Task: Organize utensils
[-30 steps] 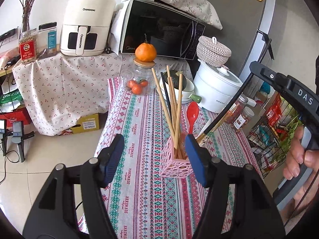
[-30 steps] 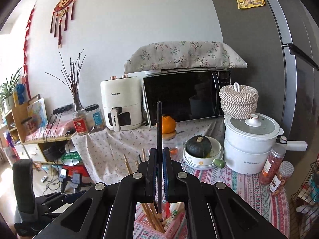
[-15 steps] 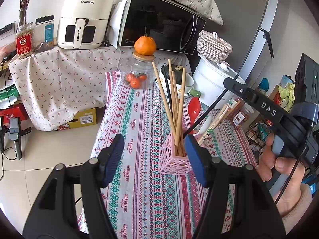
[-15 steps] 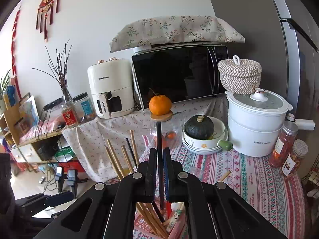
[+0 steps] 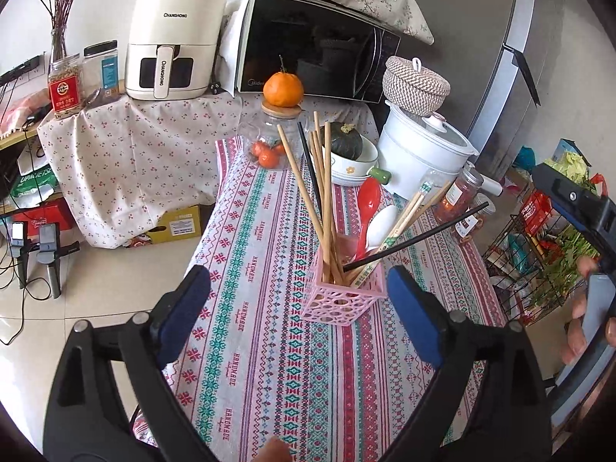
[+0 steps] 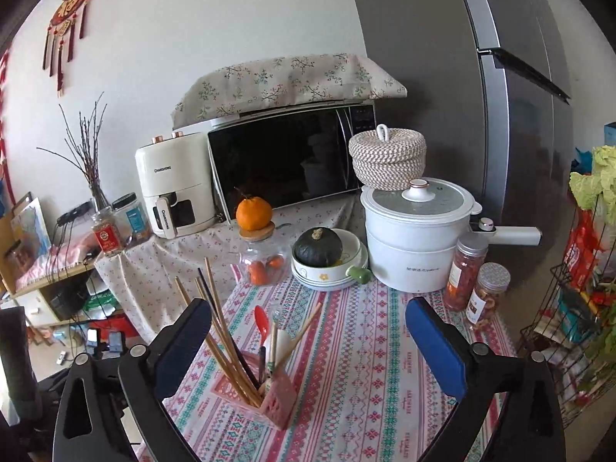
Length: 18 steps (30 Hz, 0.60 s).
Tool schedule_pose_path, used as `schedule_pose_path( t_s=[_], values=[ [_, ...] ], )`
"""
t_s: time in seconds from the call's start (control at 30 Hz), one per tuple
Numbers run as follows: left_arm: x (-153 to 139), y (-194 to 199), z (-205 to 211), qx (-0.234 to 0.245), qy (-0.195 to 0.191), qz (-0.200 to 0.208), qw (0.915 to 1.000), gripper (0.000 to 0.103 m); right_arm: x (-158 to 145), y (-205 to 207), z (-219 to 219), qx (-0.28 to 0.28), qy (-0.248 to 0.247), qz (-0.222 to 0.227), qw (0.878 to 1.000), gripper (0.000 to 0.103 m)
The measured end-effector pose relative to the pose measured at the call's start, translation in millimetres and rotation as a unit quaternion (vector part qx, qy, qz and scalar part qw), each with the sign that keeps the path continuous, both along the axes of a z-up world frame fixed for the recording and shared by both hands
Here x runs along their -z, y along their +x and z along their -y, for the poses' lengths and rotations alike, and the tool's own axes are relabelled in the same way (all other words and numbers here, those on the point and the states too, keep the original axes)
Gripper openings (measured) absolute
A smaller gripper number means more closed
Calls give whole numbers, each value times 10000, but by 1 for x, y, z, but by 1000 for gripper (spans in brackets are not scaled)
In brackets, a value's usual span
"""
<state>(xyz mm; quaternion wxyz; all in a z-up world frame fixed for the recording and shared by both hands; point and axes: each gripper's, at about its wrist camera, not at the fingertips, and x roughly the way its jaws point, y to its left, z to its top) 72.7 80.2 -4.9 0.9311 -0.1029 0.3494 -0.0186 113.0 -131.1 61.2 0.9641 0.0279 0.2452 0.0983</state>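
Observation:
A pink lattice utensil holder (image 5: 343, 297) stands on the patterned tablecloth (image 5: 269, 346). It holds several wooden chopsticks (image 5: 326, 192), black chopsticks, a red spoon (image 5: 366, 208) and a white spoon (image 5: 381, 223). One black chopstick (image 5: 415, 236) leans out of it to the right. My left gripper (image 5: 298, 321) is open and empty, just in front of the holder. My right gripper (image 6: 308, 346) is open and empty, above and behind the holder (image 6: 269, 400); its body shows at the right edge of the left wrist view.
At the table's back stand a glass jar (image 5: 274, 142) with an orange on its lid, a bowl with a green squash (image 5: 346, 142), a white cooker (image 5: 419, 154) and spice jars (image 6: 466, 269). A wire rack (image 5: 539, 261) stands right of the table.
My right gripper held a black chopstick upright, lowered it into the pink holder, then opened and let go. The chopstick now leans in the holder. My left gripper stayed open.

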Motion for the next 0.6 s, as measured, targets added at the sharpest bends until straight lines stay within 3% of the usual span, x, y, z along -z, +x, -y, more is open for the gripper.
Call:
schedule_pose_path(
  t_s=[0.03, 0.2, 0.37, 0.6],
  values=[
    [-2, -5, 4, -65, 91, 59, 9999, 102, 0, -8, 5, 37, -69, 14, 10000, 103],
    [-12, -25, 25, -166, 630, 164, 9977, 102, 5, -42, 21, 234, -543, -105, 9982, 103],
    [-18, -48, 40, 15, 690, 101, 9976, 102, 13, -70, 34, 624, -774, -347, 9944, 103],
    [-17, -67, 52, 110, 872, 116, 9961, 102, 25, -100, 48, 1079, -626, -573, 9905, 103]
  ],
)
